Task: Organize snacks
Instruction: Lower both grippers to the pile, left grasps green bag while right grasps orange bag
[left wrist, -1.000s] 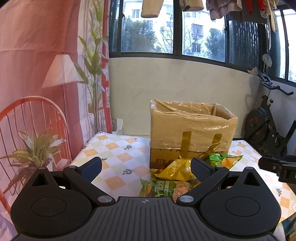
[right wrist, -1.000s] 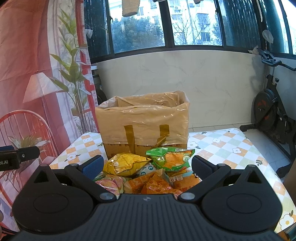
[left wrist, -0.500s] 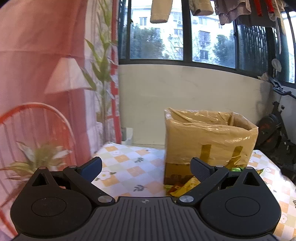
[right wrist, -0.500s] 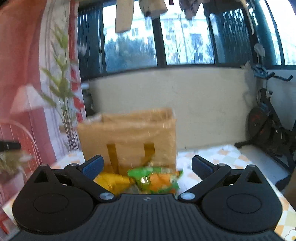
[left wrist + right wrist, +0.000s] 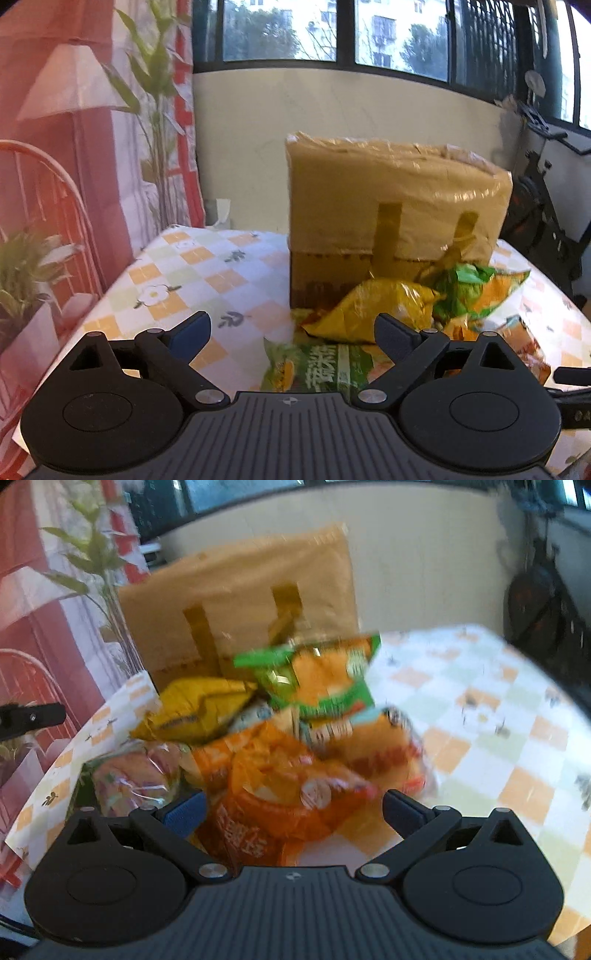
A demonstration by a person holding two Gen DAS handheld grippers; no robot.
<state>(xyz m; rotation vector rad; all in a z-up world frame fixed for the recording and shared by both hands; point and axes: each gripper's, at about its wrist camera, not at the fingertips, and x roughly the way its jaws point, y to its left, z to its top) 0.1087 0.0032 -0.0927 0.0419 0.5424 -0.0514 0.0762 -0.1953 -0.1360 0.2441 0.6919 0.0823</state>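
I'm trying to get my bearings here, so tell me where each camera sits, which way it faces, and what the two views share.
Left wrist: on the left gripper, looking level across the table at the box; its open fingers show, the other gripper at right edge.
Right wrist: on the right gripper, tilted down at the orange bag; open fingers show.
Shared: box, yellow bag, green-and-orange bag, checkered tablecloth.
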